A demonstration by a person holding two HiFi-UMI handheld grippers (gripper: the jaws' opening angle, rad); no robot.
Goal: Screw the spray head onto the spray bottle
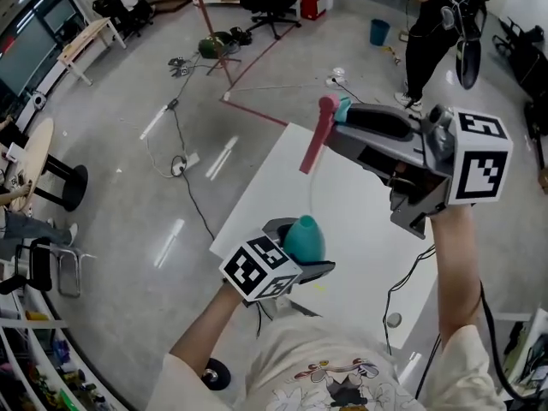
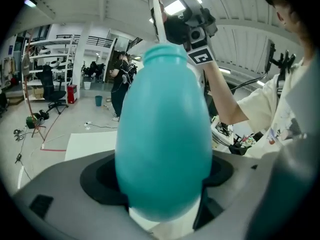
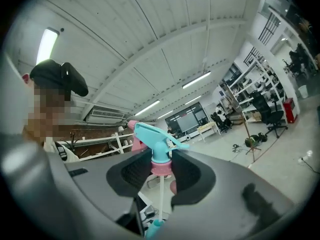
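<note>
Left gripper (image 2: 162,184) clamped round the teal spray bottle (image 2: 162,129), mouth up, near head view's 6 o'clock; right gripper (image 3: 161,171), at its 1 o'clock, pinches the spray head (image 3: 155,139) by its collar, likely high so the dip tube (image 3: 161,199) hangs toward the mouth.

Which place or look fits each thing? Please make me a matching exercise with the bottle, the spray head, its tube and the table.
Things:
1. bottle
2. head
3. tube
4. table

Place or look:
A. held in the right claw
B. flat and white
C. held in the left claw
D. hangs below the head

Pairs: 1-C, 2-A, 3-D, 4-B.
</note>
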